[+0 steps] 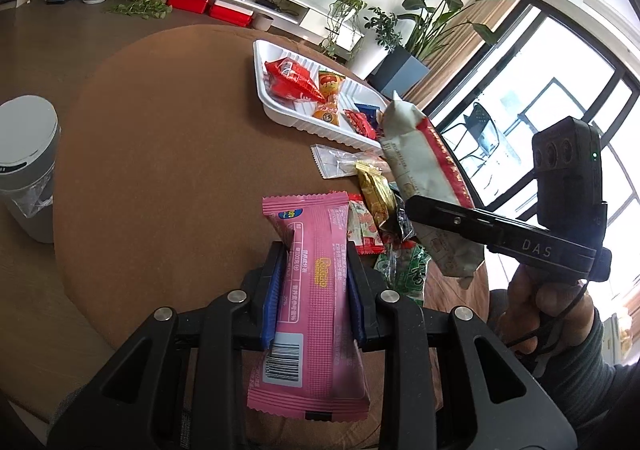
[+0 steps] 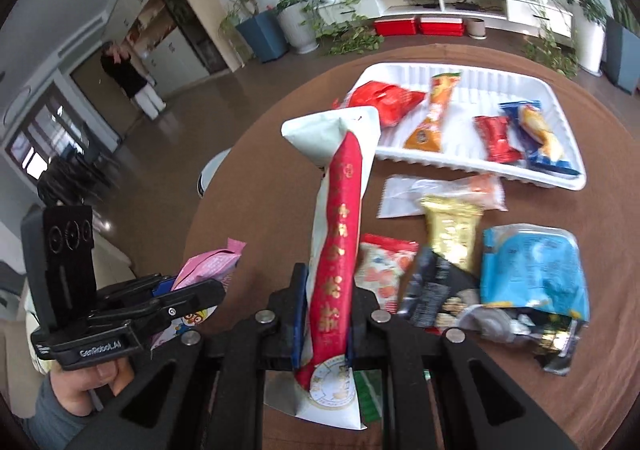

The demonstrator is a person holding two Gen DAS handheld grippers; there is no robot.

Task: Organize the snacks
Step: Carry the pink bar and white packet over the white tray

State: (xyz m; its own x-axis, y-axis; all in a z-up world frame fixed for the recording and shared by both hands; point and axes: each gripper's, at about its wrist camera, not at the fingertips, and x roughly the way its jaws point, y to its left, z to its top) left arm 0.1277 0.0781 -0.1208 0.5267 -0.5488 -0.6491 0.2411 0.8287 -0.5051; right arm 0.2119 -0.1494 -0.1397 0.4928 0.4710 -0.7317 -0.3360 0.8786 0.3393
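Observation:
My left gripper point(image 1: 316, 270) is shut on a pink snack pack point(image 1: 312, 290) and holds it above the round brown table point(image 1: 160, 170). My right gripper point(image 2: 322, 290) is shut on a long white pack with a red stripe point(image 2: 340, 234), held upright above the table; it also shows in the left wrist view point(image 1: 424, 178). A white tray point(image 2: 472, 86) at the far side holds several snacks: a red bag point(image 2: 384, 98), an orange pack point(image 2: 434, 110), a small red pack point(image 2: 496, 134), a blue pack point(image 2: 536, 134). The left gripper with the pink pack point(image 2: 208, 270) is to the right gripper's left.
Loose snacks lie between the tray and my grippers: a clear wrapper point(image 2: 436, 192), a gold pack point(image 2: 452, 234), a light blue bag point(image 2: 532, 270), a black pack point(image 2: 436, 286), a white-red pack point(image 2: 384, 266). A grey bin point(image 1: 28, 166) stands left of the table.

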